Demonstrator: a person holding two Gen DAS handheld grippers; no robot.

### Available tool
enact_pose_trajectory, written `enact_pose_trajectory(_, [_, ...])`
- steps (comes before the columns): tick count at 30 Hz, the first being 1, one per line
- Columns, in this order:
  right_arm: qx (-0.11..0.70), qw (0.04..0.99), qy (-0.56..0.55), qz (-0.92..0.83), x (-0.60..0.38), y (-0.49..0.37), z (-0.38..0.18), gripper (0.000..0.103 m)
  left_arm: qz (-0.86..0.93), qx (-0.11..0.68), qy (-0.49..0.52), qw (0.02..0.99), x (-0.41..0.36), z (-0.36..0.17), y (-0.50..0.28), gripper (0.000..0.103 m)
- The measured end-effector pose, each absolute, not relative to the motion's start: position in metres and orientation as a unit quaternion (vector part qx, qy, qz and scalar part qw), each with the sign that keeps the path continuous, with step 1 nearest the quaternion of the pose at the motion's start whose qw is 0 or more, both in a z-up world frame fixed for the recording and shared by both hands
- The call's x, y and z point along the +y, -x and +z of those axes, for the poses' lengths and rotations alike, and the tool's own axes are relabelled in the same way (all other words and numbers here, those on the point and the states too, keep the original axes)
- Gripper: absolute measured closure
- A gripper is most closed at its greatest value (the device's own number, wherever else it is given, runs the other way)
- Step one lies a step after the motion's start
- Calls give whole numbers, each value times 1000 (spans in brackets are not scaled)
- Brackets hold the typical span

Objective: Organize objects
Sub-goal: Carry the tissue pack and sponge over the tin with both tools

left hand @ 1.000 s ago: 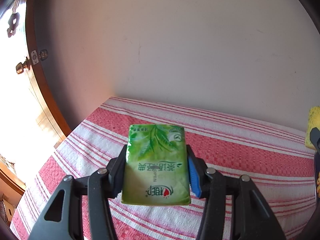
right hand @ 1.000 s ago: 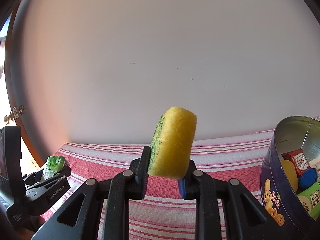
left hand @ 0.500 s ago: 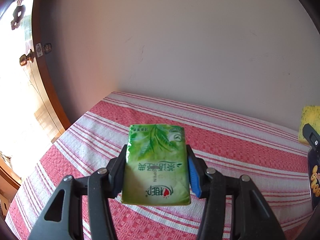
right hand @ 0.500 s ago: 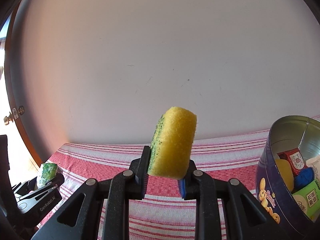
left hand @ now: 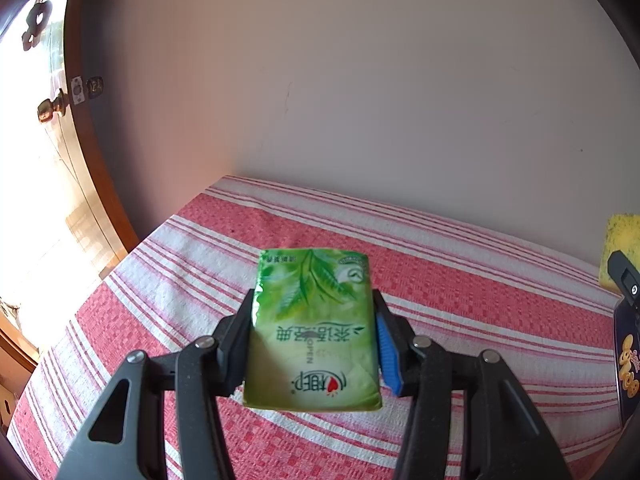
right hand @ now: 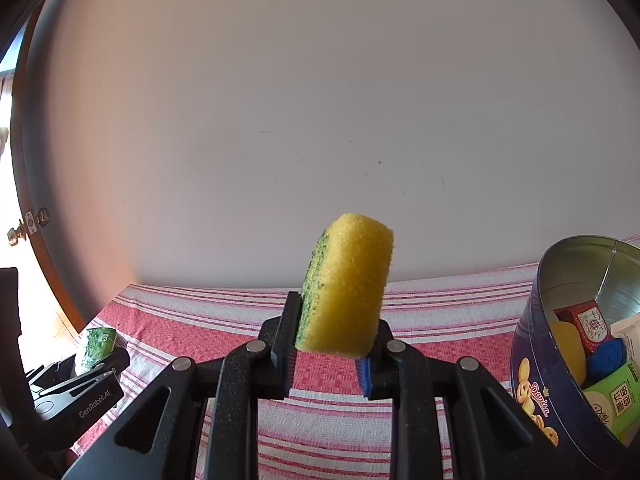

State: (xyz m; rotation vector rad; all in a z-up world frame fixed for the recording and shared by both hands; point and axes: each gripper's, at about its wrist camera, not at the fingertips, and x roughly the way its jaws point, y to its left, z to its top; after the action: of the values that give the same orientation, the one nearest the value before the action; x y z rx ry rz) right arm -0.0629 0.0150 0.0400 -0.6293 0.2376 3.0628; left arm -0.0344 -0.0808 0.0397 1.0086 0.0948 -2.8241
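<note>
Tissue pack (left hand: 312, 332), a green packet printed with leaves and Chinese characters, sits clamped between the two jaws of the left gripper (left hand: 314, 336), its printed face up toward the camera and its lettering upside down in the left wrist view; the black finger presses its left edge and the blue pad (left hand: 385, 350) presses its right edge, and the pack is held clear above the cloth. Beneath it lies the tablecloth (left hand: 460, 292), red with white stripes, running back to a plain pale wall (left hand: 360, 80). To the left of the table a brown wooden door frame (left hand: 86, 168) curves past a brass knob (left hand: 50, 109) with bright daylight beyond. The right gripper (right hand: 328, 344) is clenched on a yellow sponge (right hand: 348, 284) with a green scouring side facing left; the sponge stands nearly upright, tilted a little to the right, gripped at its lower end and raised above the cloth. In the left wrist view that sponge shows at the far right edge. At the right of the right wrist view stands a dark blue round biscuit tin (right hand: 532, 380), open, its bare metal inside showing, tilted in the fisheye; in it lie a red packet (right hand: 586, 322), something yellow (right hand: 568, 348), something blue (right hand: 608, 356) and a green-and-white packet (right hand: 616, 398). At the lower left of that view the left gripper appears with its green pack, well apart from the tin.
</note>
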Motion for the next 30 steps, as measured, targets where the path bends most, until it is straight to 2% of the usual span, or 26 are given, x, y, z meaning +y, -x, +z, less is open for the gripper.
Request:
enact_pose_trajectory(13, [62,14,186,981,21,56,40,77,-945,20,-318,78,-79,42,23,51])
enact_pose_trajectory(24, [52,28,184,981,33,23,37,77,-958,3,-278,71,-59,51,-24,51])
enact_pose_trajectory(30, [15,33,172,985,36,-5,37,77,-962,12,-266,66,-49,52,-50,51])
